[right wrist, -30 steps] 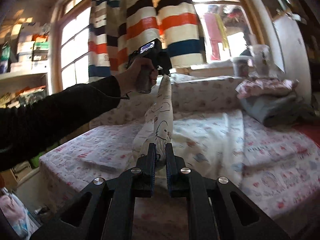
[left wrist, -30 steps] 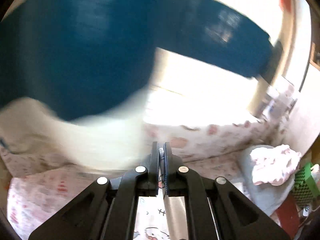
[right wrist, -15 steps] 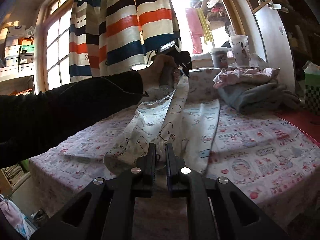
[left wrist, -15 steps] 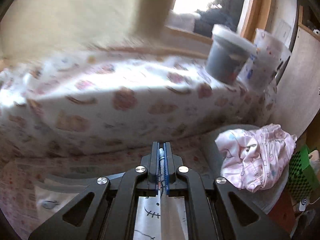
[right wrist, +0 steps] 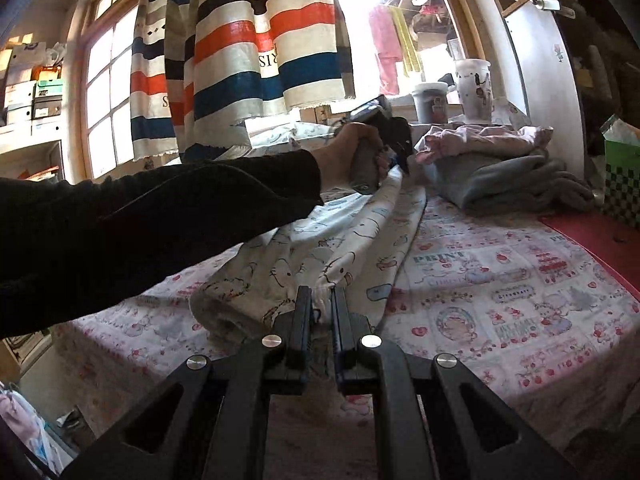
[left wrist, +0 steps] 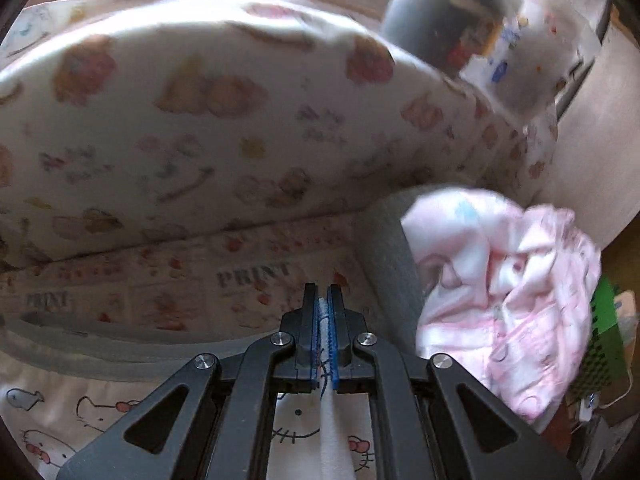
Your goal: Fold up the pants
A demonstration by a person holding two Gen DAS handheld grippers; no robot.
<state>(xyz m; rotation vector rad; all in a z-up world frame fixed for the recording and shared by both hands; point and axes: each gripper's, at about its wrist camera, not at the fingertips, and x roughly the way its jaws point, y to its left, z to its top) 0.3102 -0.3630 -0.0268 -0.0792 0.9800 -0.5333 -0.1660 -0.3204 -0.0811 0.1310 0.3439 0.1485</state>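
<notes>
Left wrist view: the left gripper [left wrist: 323, 312] is closed on a thin edge of the white cartoon-print pants [left wrist: 308, 432], which hang beneath it over the bed [left wrist: 248, 276], near a pink garment [left wrist: 504, 304].

Right wrist view: the right gripper [right wrist: 320, 312] pinches the pants' near end [right wrist: 320, 256]; the cloth runs stretched and sagging to the far gripper. No finished fold shows; I judge the folding barely begun, with laying flat and folding left.
</notes>
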